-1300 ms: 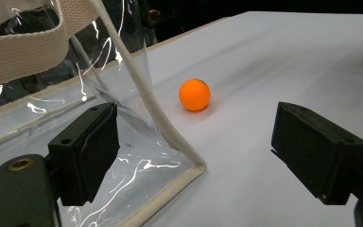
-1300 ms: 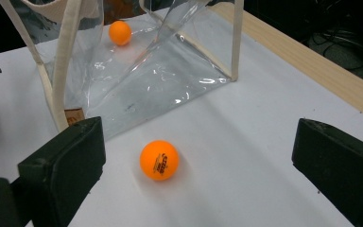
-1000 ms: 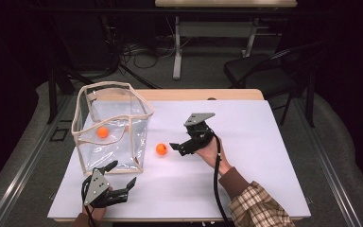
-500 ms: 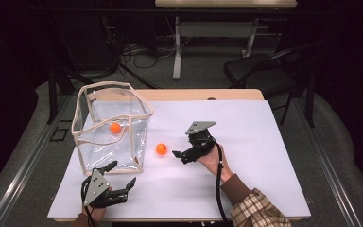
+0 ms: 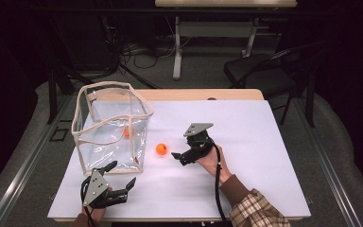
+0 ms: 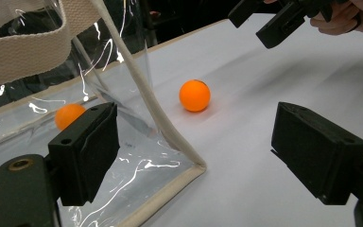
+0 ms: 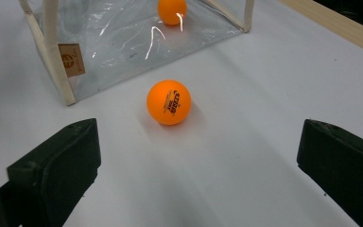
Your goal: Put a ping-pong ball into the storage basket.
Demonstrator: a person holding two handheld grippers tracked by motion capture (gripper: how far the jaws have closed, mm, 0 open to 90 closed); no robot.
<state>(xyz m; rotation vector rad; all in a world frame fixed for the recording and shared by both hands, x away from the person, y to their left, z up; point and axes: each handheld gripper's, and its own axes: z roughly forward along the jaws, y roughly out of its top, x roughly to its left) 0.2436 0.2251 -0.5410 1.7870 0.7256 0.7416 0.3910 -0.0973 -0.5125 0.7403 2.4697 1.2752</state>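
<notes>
A clear plastic bag (image 5: pixel 108 127) with beige trim stands open-topped at the left of the white table (image 5: pixel 264 142). One orange ball (image 5: pixel 126 133) lies inside it at its far right corner. A second orange ball (image 5: pixel 161 149) rests on the table just right of the bag. My right gripper (image 5: pixel 178 158) is open a little right of this ball, which sits ahead of its jaws (image 7: pixel 168 102), untouched. My left gripper (image 5: pixel 122 173) is open at the bag's near right corner (image 6: pixel 189 165), holding nothing. The loose ball (image 6: pixel 194 95) lies beyond that corner.
The right half of the table is bare white surface, with a wooden strip (image 5: pixel 203 94) along the far edge. Beyond it on the floor are a dark chair (image 5: pixel 264 71), a desk's white legs (image 5: pixel 177 52) and cables (image 5: pixel 123 56).
The ball inside the bag has rolled to the right across its floor. My right gripper has come down and nearer, closing in on the loose ball. The left gripper has stayed put.
</notes>
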